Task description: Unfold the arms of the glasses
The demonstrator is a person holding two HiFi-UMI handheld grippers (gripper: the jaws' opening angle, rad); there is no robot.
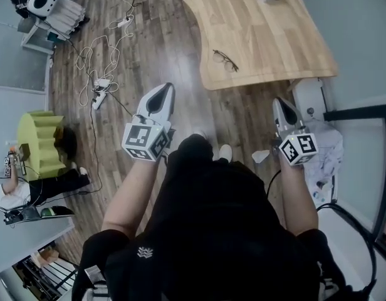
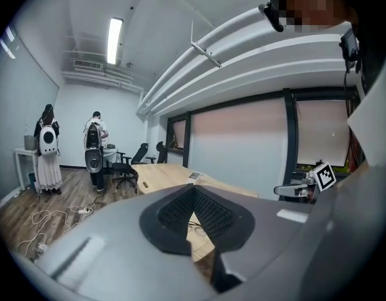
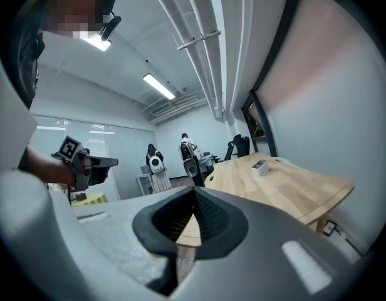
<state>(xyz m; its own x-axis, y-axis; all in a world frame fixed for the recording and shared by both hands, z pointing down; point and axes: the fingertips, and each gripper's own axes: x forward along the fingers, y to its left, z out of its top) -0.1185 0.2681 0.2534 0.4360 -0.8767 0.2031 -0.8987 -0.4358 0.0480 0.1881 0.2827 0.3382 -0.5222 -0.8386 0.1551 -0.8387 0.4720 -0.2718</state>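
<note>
Left gripper [image 1: 160, 100]: jaws pressed together, nothing between them; right gripper [image 1: 284, 113]: jaws likewise closed tip to tip, empty; glasses [image 1: 225, 60] lie on the wooden table [image 1: 268, 39] near its front edge, at 1 o'clock from the left gripper and 11 o'clock from the right gripper, well apart from both.

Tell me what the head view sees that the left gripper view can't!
Only the head view shows the yellow ridged thing on the floor. Only the left gripper view shows the ceiling light and the white ceiling pipes. Both show the wooden table, the glasses lying on it, and the white floor cables.
</note>
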